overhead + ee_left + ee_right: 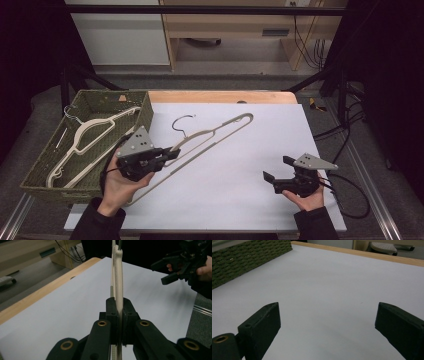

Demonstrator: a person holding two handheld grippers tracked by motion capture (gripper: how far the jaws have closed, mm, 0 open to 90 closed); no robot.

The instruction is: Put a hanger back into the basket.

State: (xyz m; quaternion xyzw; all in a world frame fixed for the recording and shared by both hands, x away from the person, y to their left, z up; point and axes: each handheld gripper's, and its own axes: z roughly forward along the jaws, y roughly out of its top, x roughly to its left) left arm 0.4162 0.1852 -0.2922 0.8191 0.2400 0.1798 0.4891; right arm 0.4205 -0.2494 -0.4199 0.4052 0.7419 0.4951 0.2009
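Observation:
A beige plastic hanger (215, 132) with a dark metal hook (181, 123) hangs slanted over the white sheet (240, 170). My left gripper (172, 152) is shut on its arm near the hook. In the left gripper view the jaws (119, 307) clamp the hanger's bar (118, 272), which runs straight up from them. My right gripper (277, 168) sits at the front right of the sheet, open, with nothing between its jaws (328, 317). It also appears far off in the left gripper view (159, 273).
A green woven basket (50, 150) stands at the left edge, holding more beige hangers (85, 137); its wall shows in the right gripper view (249, 257). The table's wooden edge (220, 96) runs along the back. Cables trail off the right side.

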